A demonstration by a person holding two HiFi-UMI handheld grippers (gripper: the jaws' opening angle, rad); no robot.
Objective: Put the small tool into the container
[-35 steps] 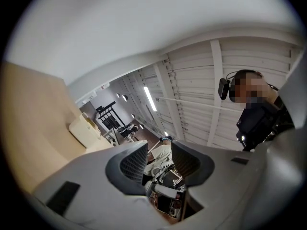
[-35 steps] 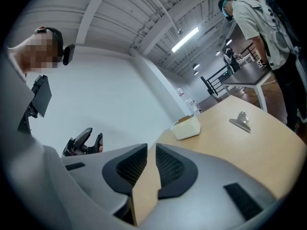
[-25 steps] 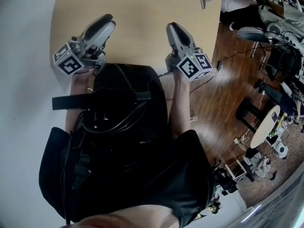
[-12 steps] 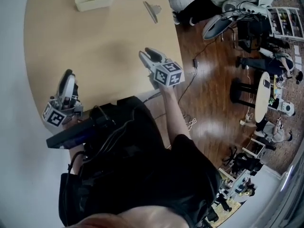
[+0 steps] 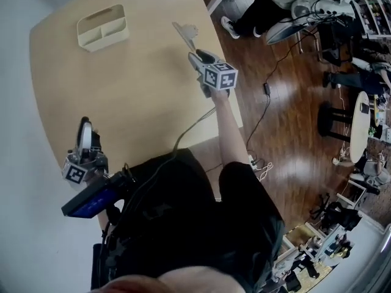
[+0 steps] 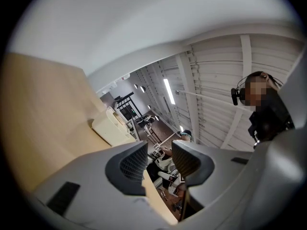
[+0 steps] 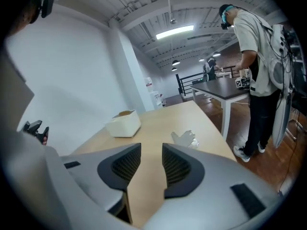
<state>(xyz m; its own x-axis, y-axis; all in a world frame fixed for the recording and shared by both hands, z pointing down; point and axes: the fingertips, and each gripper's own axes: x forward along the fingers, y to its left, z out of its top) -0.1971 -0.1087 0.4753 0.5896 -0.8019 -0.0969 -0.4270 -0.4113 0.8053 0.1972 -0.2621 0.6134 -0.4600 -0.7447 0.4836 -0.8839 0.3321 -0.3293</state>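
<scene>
At the wooden bench's (image 5: 134, 96) one o'clock edge, the small pale-grey tool (image 5: 185, 34) lay ungrasped before the right gripper (image 5: 197, 57), its empty jaws just opening wide, well apart from the cream plastic container (image 5: 102, 27).

Small tool (image 5: 186, 32) (pale, blurry) too small for detail.

container (image 5: 102, 27) on the far left of the table (image 5: 134, 96); small tool (image 5: 185, 32) on the table to its right, near the far right edge; right gripper (image 5: 197, 57) just before the tool; left gripper (image 5: 86, 127) at the near left corner, well apart.
</scene>
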